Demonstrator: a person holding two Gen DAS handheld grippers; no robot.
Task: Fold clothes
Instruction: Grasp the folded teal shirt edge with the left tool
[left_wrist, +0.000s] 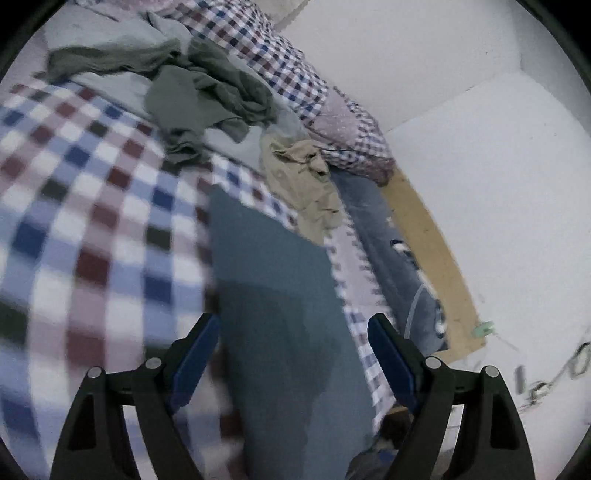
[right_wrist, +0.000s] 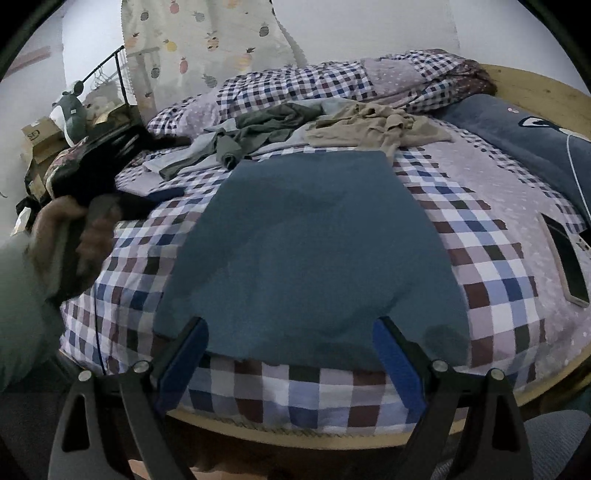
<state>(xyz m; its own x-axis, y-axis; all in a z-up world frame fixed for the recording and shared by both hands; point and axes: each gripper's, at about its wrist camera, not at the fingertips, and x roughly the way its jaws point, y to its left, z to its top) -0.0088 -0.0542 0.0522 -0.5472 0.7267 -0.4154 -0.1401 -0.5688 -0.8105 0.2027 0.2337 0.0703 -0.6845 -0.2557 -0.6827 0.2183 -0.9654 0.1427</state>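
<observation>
Blue-grey garment flat on checked bed, near edge | left gripper fingers wide, holding nothing | right gripper likewise | 2 unfolded heaps behind (olive, beige) | soft, limp, light; pinch near-edge corners.

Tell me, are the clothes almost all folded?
Not yet. One flat blue rectangular cloth looks folded and smooth on the checkered bed cover. Both hand-held grippers, left and right, are open and hold nothing. The crumpled grey-green garment and the crumpled beige shirt are left.
</observation>
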